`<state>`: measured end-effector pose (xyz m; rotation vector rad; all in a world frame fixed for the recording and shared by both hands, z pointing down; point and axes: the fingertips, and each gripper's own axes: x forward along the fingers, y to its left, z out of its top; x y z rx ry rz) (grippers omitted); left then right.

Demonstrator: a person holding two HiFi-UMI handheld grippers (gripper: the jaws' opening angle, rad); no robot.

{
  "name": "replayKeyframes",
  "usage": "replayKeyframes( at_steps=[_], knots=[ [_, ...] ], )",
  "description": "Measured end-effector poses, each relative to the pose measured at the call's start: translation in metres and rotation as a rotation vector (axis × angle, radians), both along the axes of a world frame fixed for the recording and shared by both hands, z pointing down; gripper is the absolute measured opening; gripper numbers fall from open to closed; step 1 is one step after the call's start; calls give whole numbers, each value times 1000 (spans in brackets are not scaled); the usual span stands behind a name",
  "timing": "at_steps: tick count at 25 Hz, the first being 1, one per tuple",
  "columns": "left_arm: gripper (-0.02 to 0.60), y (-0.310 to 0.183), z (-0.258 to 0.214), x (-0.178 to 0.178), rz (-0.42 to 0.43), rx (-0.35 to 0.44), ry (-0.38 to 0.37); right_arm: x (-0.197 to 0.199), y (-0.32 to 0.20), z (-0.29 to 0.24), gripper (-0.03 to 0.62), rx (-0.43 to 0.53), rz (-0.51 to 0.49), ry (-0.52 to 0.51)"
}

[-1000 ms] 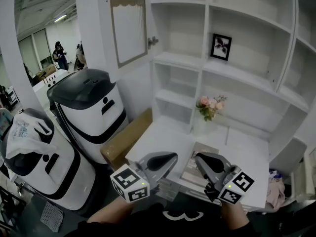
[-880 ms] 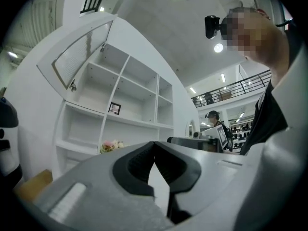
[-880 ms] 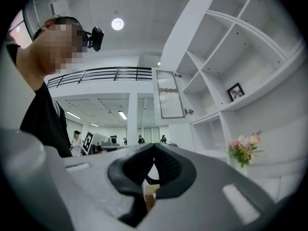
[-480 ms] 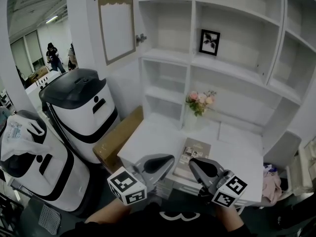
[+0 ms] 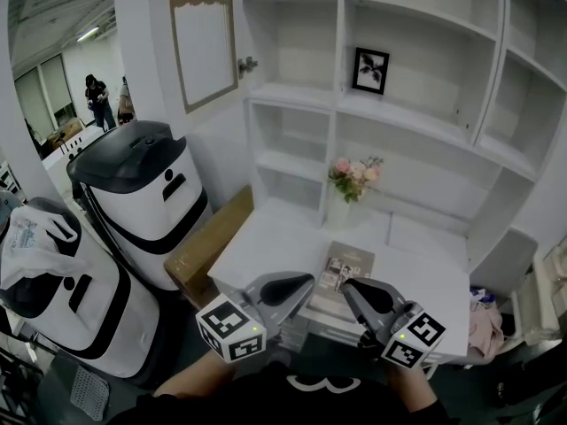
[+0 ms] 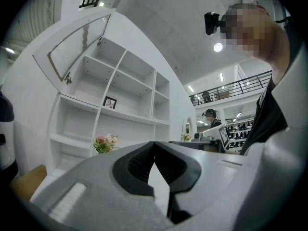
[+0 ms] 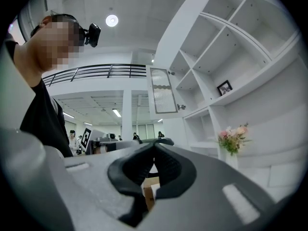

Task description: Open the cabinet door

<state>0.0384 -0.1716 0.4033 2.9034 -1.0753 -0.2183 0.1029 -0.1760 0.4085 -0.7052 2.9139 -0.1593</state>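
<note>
Nearest, the left gripper [image 5: 301, 281] and the right gripper [image 5: 352, 287] were held side by side, a little apart, over the near edge of the white table [image 5: 266, 237]; each gripper's jaws were seen pressed together at the tips, with nothing caught between them. A booklet [image 5: 343, 266] was laid flat on the table just beyond the tips, and bare tabletop was left open to either side of it. To the left, the way was bounded by a cardboard box [image 5: 208, 246] leaned against the table's edge and by two white-and-black machines [image 5: 142, 189]. Further back, a vase of flowers [image 5: 353, 177] was stood against the shelving [image 5: 416, 113], and a framed picture [image 5: 369, 69] was set on a higher shelf. Farthest, at upper left, the cabinet door [image 5: 202, 38] was swung out from the shelving, its knob [image 5: 248, 63] at the free edge, well apart from both grippers, with clear air between. Compared with a second earlier, the door and shelving were seen shifted leftward in the head view, and the jaws were unchanged.
</note>
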Motion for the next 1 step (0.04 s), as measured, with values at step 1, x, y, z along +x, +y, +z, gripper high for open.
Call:
replayKeyframes(
  at_steps=[1],
  knots=[
    [9,1,0,0,1,1,1,0,1,0,2,0,2,0]
  ],
)
